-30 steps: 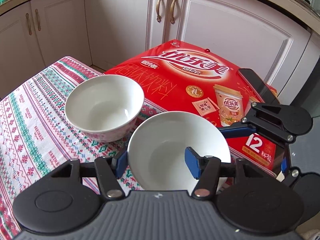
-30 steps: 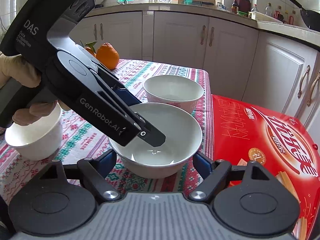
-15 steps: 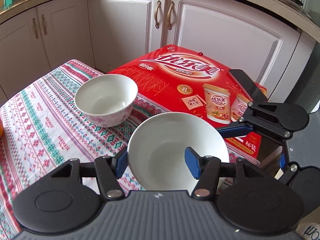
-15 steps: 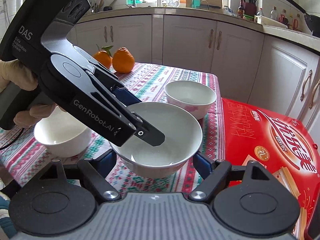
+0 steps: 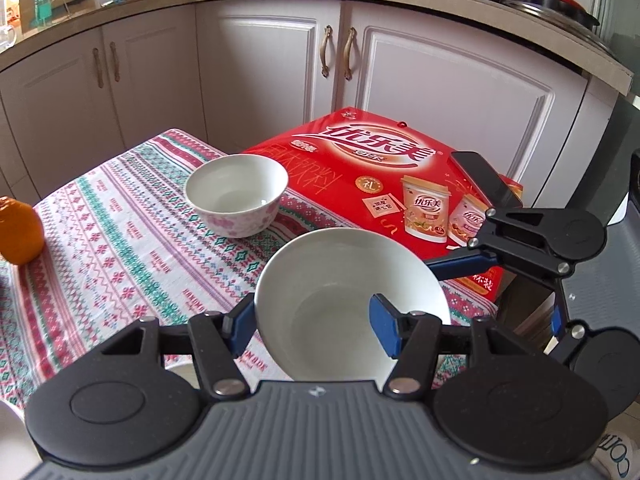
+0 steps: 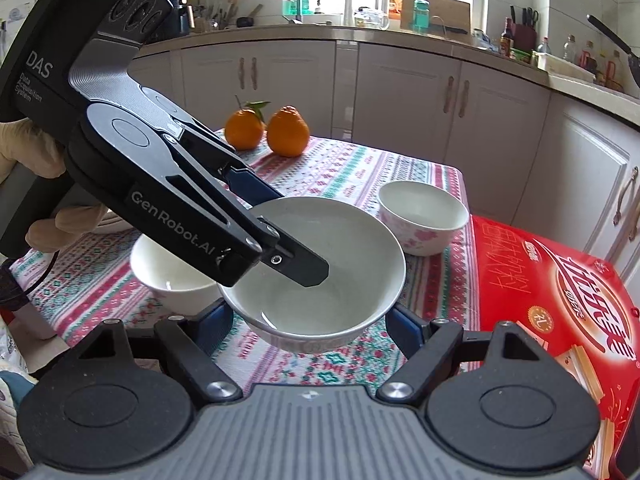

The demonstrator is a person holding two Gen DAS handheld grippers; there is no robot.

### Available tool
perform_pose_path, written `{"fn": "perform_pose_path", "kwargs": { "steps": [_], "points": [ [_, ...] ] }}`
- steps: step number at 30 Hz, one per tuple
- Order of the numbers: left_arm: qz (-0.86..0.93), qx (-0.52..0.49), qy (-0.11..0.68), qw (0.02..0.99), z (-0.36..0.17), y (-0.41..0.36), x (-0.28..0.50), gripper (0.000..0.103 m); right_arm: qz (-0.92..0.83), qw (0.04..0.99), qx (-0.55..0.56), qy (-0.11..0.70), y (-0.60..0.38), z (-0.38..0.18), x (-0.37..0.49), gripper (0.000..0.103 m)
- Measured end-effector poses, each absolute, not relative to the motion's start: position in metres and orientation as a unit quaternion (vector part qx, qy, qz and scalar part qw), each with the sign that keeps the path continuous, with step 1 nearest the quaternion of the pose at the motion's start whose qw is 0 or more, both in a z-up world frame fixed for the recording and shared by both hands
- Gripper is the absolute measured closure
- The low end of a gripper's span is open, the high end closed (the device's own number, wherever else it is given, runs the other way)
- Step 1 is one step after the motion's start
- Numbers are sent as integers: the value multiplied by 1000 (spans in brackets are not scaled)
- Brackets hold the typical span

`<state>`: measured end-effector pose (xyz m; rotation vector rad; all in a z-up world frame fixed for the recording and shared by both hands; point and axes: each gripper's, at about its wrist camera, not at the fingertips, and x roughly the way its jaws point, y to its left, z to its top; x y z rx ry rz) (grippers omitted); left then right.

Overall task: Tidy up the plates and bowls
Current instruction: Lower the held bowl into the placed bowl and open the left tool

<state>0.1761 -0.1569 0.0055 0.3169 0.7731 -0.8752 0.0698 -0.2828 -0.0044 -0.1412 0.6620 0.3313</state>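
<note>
Bowl is held off the cloth, left gripper clamped on its rim, beside the floral bowl. Right gripper is spread wide, untouching. A one-sided rim grip risks tilt, slip, chipping.

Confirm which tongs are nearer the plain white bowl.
Left. The left tongs pinch the plain white bowl's rim, one finger inside. The right tongs stand open beneath it, fingers either side, not touching.
</note>
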Motion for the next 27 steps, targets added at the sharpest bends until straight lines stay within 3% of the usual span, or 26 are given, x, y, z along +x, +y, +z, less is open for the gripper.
{"fn": "perform_pose_path", "kwargs": {
  "steps": [27],
  "points": [
    [-325, 120, 366, 864, 8, -69, 182, 44, 257, 906, -91, 323, -207, 1, 106, 16]
  ]
}}
